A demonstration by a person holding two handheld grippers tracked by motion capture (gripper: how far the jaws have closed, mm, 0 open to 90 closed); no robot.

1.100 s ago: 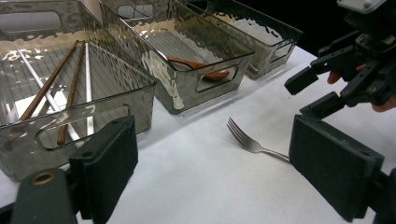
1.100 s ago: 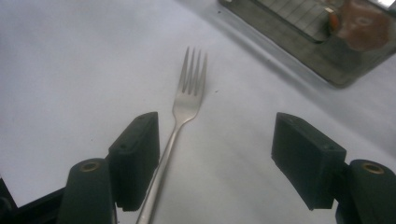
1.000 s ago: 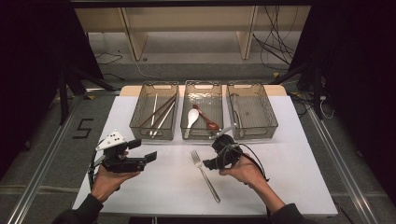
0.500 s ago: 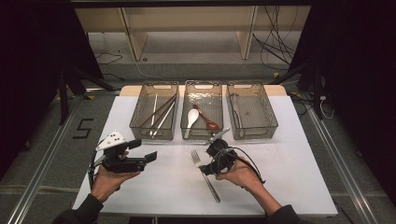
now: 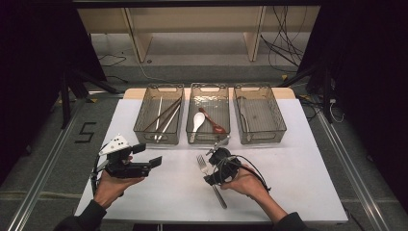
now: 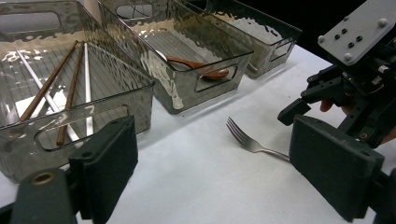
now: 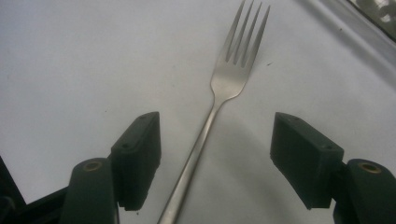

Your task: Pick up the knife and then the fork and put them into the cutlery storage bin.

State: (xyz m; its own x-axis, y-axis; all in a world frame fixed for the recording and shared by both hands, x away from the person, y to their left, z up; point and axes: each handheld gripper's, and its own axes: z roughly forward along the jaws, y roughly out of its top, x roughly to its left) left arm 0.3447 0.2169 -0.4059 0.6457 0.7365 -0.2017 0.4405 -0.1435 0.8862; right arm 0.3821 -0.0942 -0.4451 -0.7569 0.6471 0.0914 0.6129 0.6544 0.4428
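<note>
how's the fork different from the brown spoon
The fork is silver metal and lies bare on the white table; the brown spoon looks wooden and lies inside the middle bin. The fork ends in tines, the brown spoon in a rounded bowl. The fork lies between the right hand-held gripper pads; nothing reaches for the spoon. Both lie flat.

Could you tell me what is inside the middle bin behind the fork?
The middle bin holds a white spoon and a reddish-brown spoon, lying side by side. In the left gripper view, the bin's ribbed wall blurs the white spoon, so whether they touch is unclear.
</note>
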